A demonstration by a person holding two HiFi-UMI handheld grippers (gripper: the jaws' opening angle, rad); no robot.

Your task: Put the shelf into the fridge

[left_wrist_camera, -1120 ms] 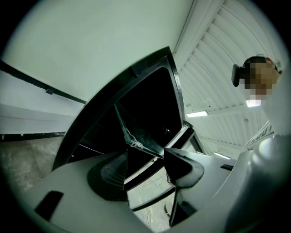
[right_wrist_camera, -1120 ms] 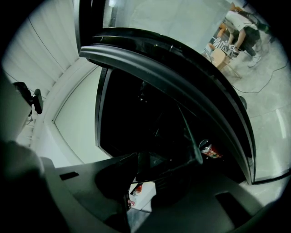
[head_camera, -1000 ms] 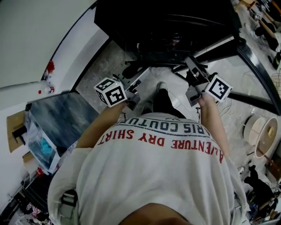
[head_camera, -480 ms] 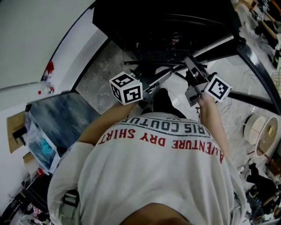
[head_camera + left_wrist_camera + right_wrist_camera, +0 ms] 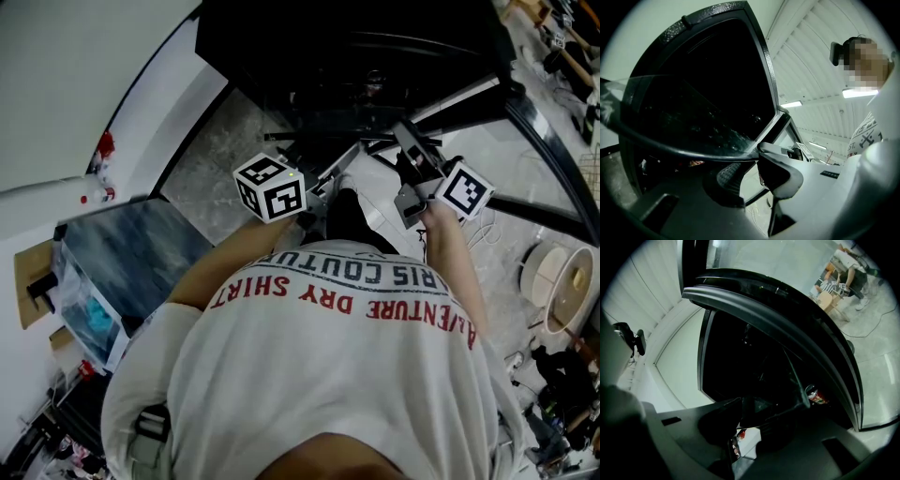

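Currently both grippers hold the shelf at the open front of the fridge. Left gripper: jaws clamped on the shelf's dark rim, with the glass pane running off toward the fridge's dark interior. Right gripper: jaws closed on the shelf's opposite edge, pane and rim reaching toward the fridge opening. In the head view the person stands facing the fridge, one marker cube out to each side, and the shelf spans between the two grippers just in front of the fridge's lower part. How far the shelf sits inside the fridge cannot be told. A red-labelled can shows low at the fridge's front, just past the shelf's far corner in the right gripper view. Stone-pattern floor lies in front of the fridge. A second person bends over well away from the fridge.
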